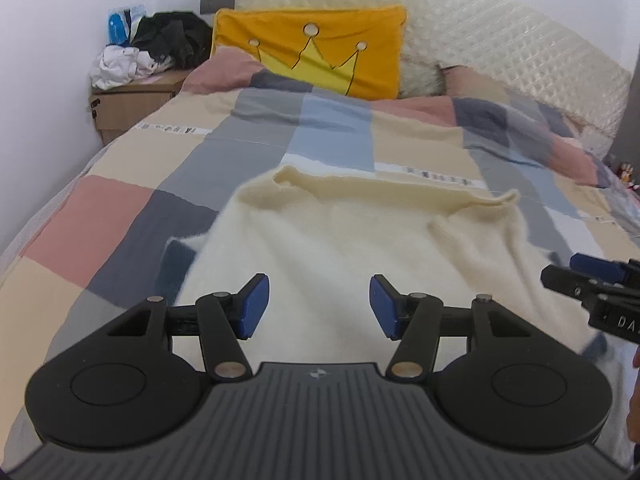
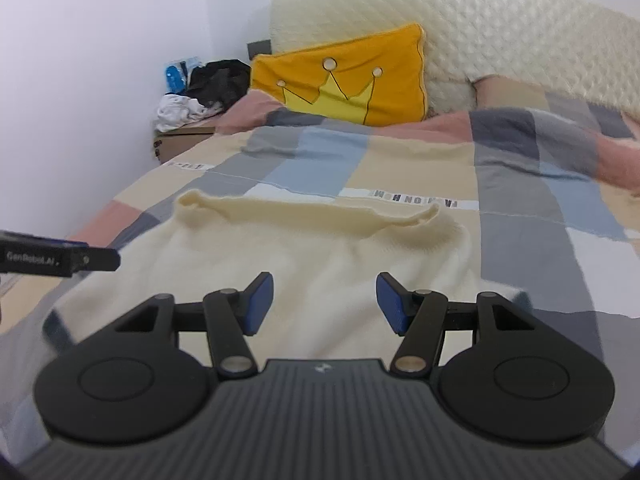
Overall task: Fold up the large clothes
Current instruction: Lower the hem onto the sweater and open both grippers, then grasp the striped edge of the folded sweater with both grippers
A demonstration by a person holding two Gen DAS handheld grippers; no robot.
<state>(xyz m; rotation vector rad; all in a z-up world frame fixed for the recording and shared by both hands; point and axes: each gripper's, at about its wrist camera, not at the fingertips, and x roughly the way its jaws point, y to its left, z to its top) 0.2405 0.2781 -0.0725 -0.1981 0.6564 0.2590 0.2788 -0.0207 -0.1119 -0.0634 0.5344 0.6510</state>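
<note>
One cream sweater [image 1: 340,248] was spread on one bed [image 1: 120,208]. Two grippers, left gripper [image 1: 319,306] and right gripper [image 2: 325,303], were held open and empty above it.

Bare quilt [image 2: 532,240] L/R of sweater [image 2: 280,272]; pillow [image 2: 352,80] far back.

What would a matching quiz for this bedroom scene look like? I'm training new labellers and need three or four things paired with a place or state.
Things:
1. sweater
2. pillow
3. dark clothes
4. left tongs

Places or states:
A. heaped on the box beside the bed
B. open, holding nothing
C. spread flat on the patchwork cover
D. leaning against the headboard

Pairs: 1-C, 2-D, 3-A, 4-B
</note>
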